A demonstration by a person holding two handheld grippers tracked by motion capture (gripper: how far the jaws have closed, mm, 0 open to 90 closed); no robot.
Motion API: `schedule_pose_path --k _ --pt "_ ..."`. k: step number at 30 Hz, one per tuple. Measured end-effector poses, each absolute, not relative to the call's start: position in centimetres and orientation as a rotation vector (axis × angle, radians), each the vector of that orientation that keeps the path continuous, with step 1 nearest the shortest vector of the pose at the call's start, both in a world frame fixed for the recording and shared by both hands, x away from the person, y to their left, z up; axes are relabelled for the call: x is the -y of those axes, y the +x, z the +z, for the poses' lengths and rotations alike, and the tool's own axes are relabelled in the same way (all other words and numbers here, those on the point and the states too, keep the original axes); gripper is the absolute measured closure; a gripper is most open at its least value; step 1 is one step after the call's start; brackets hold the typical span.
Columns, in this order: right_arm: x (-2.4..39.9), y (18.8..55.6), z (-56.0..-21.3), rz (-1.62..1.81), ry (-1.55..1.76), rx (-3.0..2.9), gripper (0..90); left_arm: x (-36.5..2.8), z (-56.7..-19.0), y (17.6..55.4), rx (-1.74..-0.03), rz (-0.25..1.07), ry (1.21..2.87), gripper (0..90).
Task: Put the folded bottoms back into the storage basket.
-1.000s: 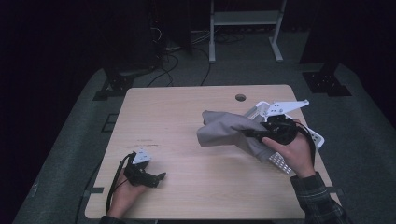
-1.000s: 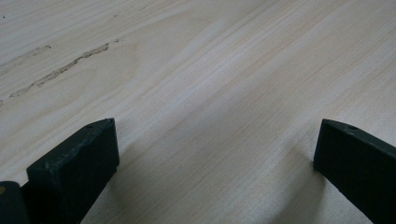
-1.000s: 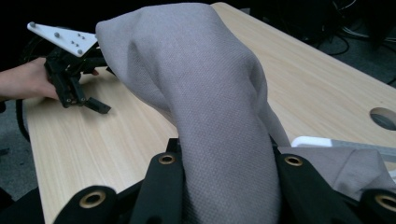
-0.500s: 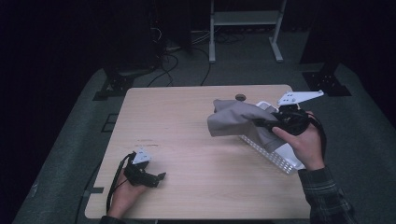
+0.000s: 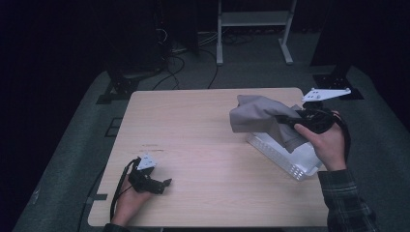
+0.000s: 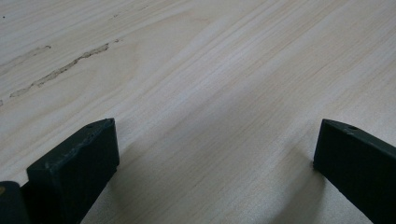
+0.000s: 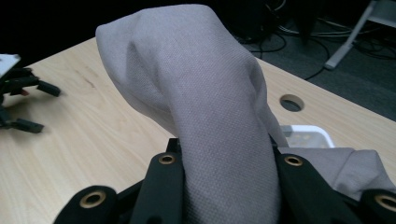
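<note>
The right gripper has carried the grey cloth toward the table's far edge.

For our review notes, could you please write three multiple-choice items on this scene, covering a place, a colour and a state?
1. Where does the white basket stand?
A. the table's right side
B. the table's left side
C. the floor

2. What colour is the cloth?
A. red
B. grey
C. green

3. How is the right claw?
A. open and empty
B. lying on the table
C. shut on the cloth

Answers: 1 A, the high view shows it near the right edge of the table; 2 B, both views show grey fabric; 3 C, its jaws clamp the fabric.
</note>
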State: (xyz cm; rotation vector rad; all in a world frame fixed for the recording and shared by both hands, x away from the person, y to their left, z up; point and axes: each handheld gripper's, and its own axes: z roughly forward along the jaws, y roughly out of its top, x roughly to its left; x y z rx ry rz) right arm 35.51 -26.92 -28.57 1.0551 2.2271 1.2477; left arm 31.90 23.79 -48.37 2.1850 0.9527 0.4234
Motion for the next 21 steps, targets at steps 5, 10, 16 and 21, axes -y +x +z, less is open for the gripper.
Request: schedule_pose_path --k 5,10,16,21 --pt "28.0 35.9 -28.7 1.231 1.092 -2.2 72.2 -23.8 -48.4 31.9 -0.953 0.423 2.186 0.0" --pt "28.9 36.3 -28.9 1.192 1.124 -2.175 72.2 -23.8 -48.4 31.9 -0.952 0.423 2.188 0.0" --pt "30.1 36.8 -29.6 1.142 1.173 -2.143 72.2 -23.8 -48.4 31.9 -0.953 0.421 2.189 0.0" --pt "31.0 37.3 -30.3 1.114 1.218 -2.12 72.2 -23.8 -48.4 31.9 -0.953 0.421 2.188 0.0"
